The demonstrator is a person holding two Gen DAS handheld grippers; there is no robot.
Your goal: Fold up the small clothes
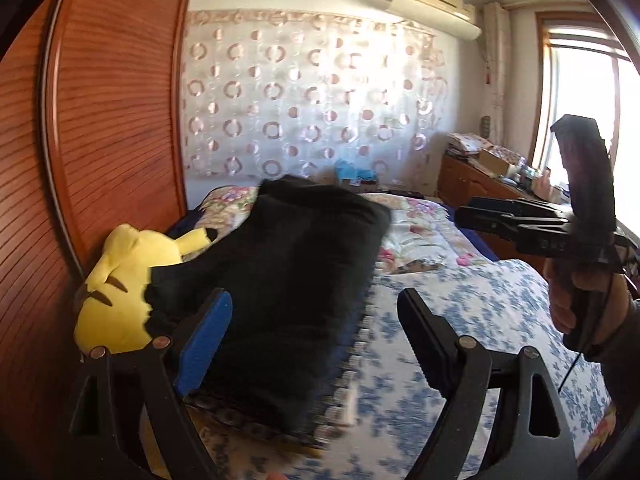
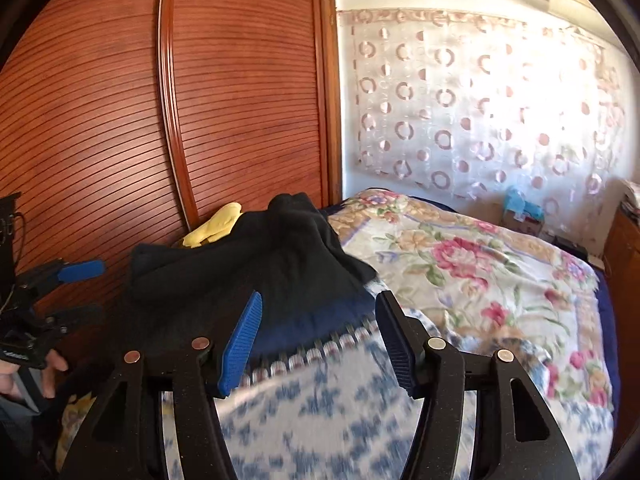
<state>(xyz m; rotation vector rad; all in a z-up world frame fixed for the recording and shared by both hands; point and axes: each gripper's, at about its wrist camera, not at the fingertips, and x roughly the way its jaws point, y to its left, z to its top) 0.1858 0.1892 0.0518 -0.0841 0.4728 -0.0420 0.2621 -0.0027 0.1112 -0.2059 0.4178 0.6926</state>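
The black, soft knitted garment (image 1: 288,280) lies in a thick folded bundle on the bed, its far end resting against a yellow plush toy (image 1: 120,288) beside the reddish slatted wooden wardrobe door (image 1: 112,120). Both claws are spread and nothing is pinched: the left claw (image 1: 320,336) stands open at the bundle's near edge, and the right claw (image 2: 320,336) is likewise open just short of the cloth. The release appears to be complete, so the step in hand is judged to be the clearing away from the finished fold.

To do it well, the claws should be drawn straight back and slightly up, so that no pad catches the knit and drags a layer open. The bundle's top edge looks humped in the right wrist view; a light press to flatten it may be needed, though blur makes this uncertain. The toy should not be nudged, as the bundle leans on it.

The bed is covered near the claws by a white bedspread with a blue floral print (image 2: 340,408), and farther off by a cream quilt with pink roses (image 2: 480,264). Behind it hangs a sheer curtain with ring patterns (image 1: 304,96); a wall air conditioner (image 1: 436,4), a bright window (image 1: 580,100) and a cluttered wooden cabinet (image 1: 472,176) are seen at the right.
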